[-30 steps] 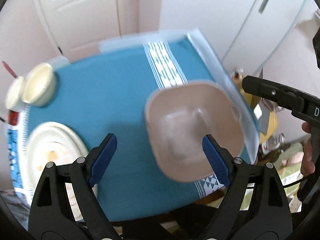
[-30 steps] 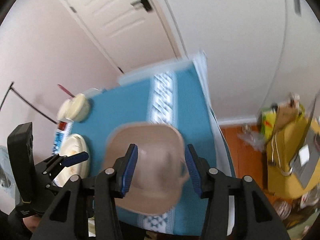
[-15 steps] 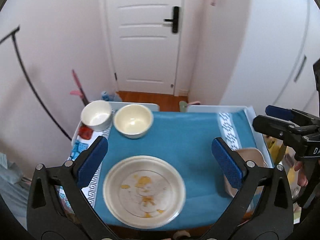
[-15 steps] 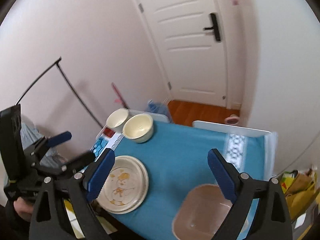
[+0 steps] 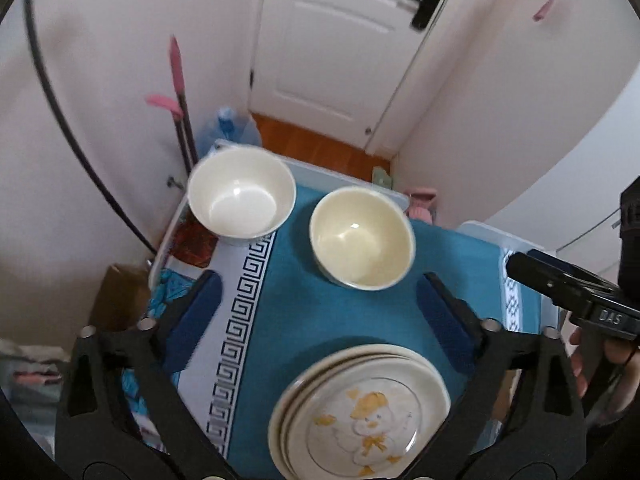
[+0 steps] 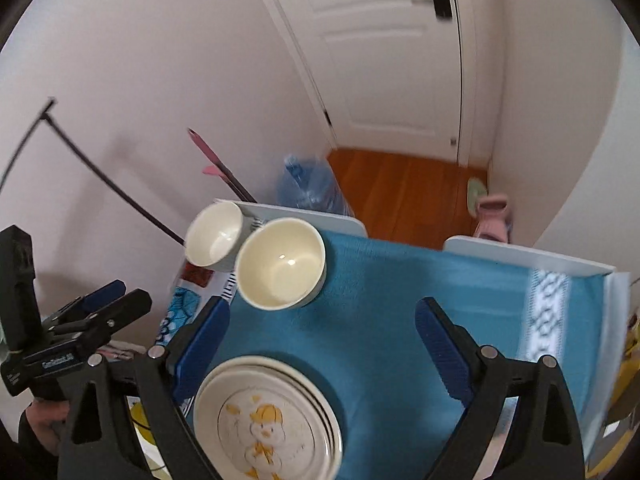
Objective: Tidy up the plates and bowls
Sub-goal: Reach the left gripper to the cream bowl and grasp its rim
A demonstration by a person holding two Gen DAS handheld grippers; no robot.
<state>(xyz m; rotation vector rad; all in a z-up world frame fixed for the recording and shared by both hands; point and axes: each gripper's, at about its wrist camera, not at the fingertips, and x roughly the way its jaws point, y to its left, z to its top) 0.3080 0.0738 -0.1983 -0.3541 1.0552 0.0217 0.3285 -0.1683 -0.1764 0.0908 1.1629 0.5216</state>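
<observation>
- Both grippers, left gripper (image 5: 316, 312) and right gripper (image 6: 320, 350), now hover wide and empty above the plate stack (image 5: 360, 412); a second ago they framed the square beige bowl (now out of view).
- The left's jaws have just narrowed slightly, nothing between them.
- Beyond the stack: cream bowl (image 5: 362, 238), white bowl (image 5: 241, 194), likely next.

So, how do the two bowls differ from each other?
The white bowl is a cooler white; the cream bowl is yellowish. The white bowl sits at the table's far left corner, partly off the blue cloth; the cream bowl stands fully on the cloth, nearer the plates. Both are upright, round and empty.
</observation>
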